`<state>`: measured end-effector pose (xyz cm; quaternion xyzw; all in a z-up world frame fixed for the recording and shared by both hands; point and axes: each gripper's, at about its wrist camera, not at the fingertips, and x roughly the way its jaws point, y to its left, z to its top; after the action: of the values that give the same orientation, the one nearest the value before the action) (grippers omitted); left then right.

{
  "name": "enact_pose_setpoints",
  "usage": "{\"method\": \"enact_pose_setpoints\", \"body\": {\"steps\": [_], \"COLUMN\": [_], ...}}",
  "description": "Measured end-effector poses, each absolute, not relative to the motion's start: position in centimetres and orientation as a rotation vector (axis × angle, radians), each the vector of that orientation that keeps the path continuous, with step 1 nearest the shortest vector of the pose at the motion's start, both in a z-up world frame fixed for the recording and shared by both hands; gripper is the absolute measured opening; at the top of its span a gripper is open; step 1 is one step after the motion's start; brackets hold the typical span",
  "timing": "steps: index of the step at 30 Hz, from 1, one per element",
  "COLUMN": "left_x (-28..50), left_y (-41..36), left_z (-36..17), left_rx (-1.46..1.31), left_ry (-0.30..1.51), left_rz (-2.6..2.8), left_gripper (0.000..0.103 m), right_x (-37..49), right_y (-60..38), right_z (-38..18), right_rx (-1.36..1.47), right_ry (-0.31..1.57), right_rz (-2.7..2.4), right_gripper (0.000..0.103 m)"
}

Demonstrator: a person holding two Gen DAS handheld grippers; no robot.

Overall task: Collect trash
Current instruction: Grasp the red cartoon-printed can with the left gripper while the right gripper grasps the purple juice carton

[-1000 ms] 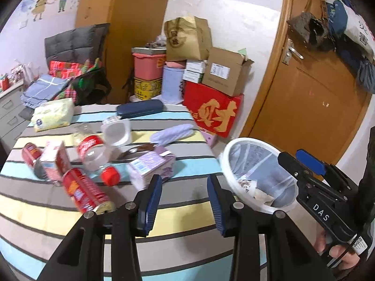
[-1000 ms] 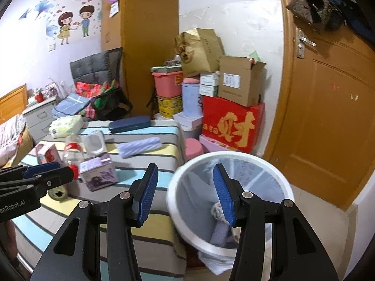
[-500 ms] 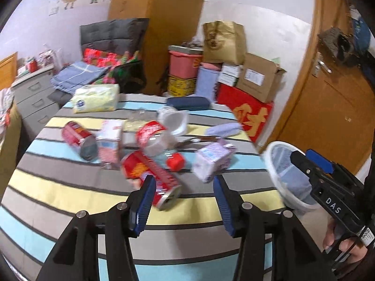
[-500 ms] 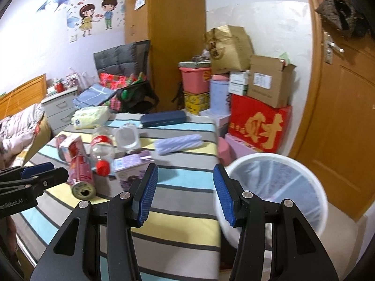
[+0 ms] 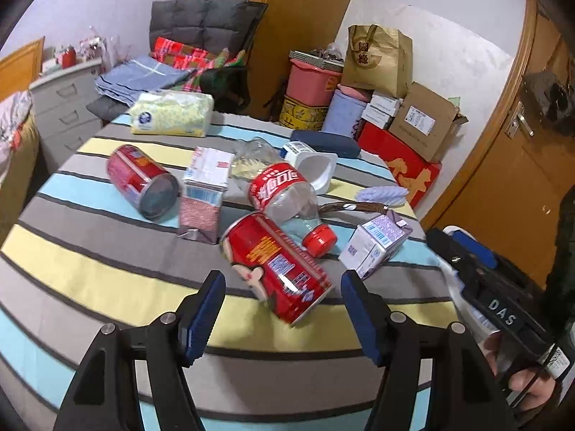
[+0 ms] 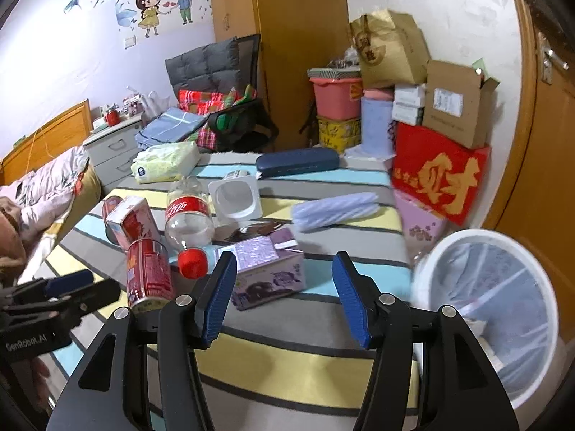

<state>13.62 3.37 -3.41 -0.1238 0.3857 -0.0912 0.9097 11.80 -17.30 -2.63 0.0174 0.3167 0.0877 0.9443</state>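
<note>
Trash lies on a striped table [image 5: 90, 269]: a red can [image 5: 276, 269] on its side, a second red can [image 5: 143, 183], a red-and-white carton [image 5: 203, 194], an empty cola bottle [image 5: 284, 201] with a red cap, a purple carton [image 5: 375, 246] and a white plastic cup [image 5: 316, 168]. My left gripper [image 5: 282, 314] is open and empty, just in front of the near red can. My right gripper [image 6: 284, 296] is open and empty, in front of the purple carton [image 6: 266, 271]. A white lined trash bin [image 6: 496, 309] stands at the table's right.
A tissue pack [image 5: 172, 113], a dark blue case [image 5: 327, 143], a brown wrapper [image 6: 255, 230] and a pale purple folded item [image 6: 334, 210] also lie on the table. Boxes and tubs [image 6: 438, 172] are stacked behind it. A wooden door [image 5: 510, 186] is at the right.
Both grippers have swung left from over the bin toward the table. The left one has come close to the near red can, the right one close to the purple carton. Both stayed open.
</note>
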Motion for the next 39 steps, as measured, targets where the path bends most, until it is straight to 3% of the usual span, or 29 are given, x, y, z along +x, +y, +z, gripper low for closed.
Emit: {"method": "enact_pose_setpoints", "body": {"steps": [18,30,39], "left_x": [16.4,16.3,17.0], "left_y": [4.0,7.4,7.9], "left_z": [-7.2,-5.9,-5.8], "left_rx": [-0.239,-0.249,-0.235], "left_ry": [0.903,0.861,0.860], "left_rz": [-0.161,-0.136,-0.141], "left_gripper": [0.070,0.070,0.070], "right_x": [15.4,17.4,15.2], "right_y": [-16.5,-15.7,-15.7], "right_z": [-3.7,-5.0,-4.5], "right_rx": [0.143,0.180,0.110], "right_ry": [0.771,0.906,0.888], "right_rz": [0.160,0.031,0.031], "right_gripper": [0.063,0.065,0.065]}}
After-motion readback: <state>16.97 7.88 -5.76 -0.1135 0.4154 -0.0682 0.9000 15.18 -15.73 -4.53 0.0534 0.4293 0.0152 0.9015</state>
